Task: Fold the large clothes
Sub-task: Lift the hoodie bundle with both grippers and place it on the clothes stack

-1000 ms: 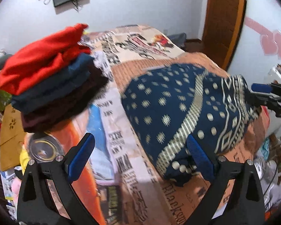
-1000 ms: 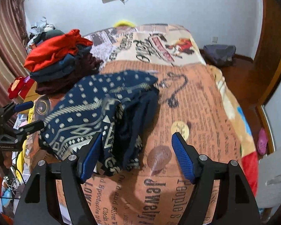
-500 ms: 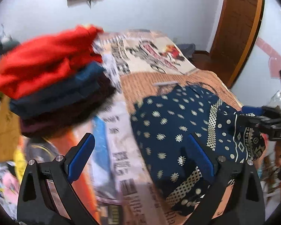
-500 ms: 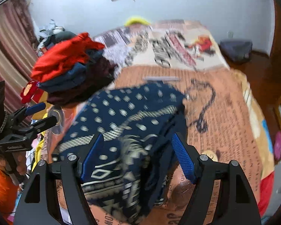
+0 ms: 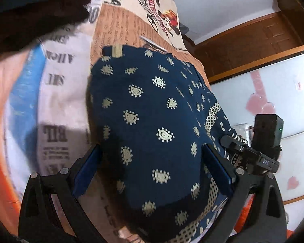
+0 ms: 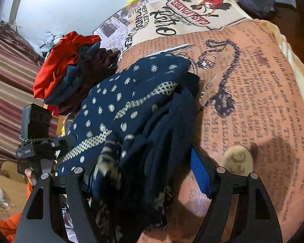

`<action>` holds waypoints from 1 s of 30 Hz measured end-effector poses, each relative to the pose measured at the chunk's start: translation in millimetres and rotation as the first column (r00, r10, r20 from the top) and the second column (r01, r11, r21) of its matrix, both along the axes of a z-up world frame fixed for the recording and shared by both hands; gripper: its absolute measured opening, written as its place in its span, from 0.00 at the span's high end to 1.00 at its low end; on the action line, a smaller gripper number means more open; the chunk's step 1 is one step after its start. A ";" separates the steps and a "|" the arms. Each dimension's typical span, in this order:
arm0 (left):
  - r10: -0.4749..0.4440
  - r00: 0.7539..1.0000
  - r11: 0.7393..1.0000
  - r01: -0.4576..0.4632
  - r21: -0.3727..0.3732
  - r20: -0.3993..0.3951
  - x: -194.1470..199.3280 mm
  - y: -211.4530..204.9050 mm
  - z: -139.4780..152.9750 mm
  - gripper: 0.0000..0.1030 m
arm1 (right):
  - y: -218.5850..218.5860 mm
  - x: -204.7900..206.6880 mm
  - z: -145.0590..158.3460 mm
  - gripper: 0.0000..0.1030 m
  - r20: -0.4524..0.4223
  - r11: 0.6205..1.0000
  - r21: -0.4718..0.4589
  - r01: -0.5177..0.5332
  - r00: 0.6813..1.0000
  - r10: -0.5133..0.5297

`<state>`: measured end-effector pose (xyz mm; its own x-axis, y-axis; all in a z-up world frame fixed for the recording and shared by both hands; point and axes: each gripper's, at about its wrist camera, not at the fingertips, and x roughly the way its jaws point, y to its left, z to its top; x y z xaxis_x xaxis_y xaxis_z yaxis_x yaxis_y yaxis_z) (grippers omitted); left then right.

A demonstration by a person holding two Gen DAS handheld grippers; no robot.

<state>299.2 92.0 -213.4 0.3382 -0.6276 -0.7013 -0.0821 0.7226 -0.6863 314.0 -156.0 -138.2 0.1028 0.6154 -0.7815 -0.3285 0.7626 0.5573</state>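
Observation:
A folded navy garment with cream paisley dots and a patterned border [image 5: 152,125] lies on the bed; it also shows in the right wrist view [image 6: 131,109]. My left gripper [image 5: 152,170] is open, its fingers on either side of the garment's near edge. My right gripper [image 6: 143,172] is open too, and the garment's thick folded end fills the space between its fingers. The right gripper shows in the left wrist view [image 5: 251,154] at the garment's far right side, and the left gripper shows in the right wrist view [image 6: 40,147].
A stack of folded clothes, red over blue over dark maroon [image 6: 71,75], sits to the left on the bed. The bed cover [image 6: 253,81] has a newspaper print. A wooden door [image 5: 253,40] and a white wall lie to the right.
Both grippers have moved in close and low onto the navy garment, which now sits between the fingers of each. The clothes stack has slid to the upper left edge of the left view.

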 end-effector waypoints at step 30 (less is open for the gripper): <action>-0.042 0.885 0.971 -0.073 0.228 0.463 -23.1 37.9 228.0 0.45 | 87.6 16.5 170.5 0.72 0.280 0.982 0.146 -0.123 0.957 0.078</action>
<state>276.1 129.9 14.6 0.6672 -0.4587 -0.5869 0.1899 0.8666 -0.4614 330.5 -68.5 32.4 0.2283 0.7479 -0.6233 -0.5548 0.6261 0.5480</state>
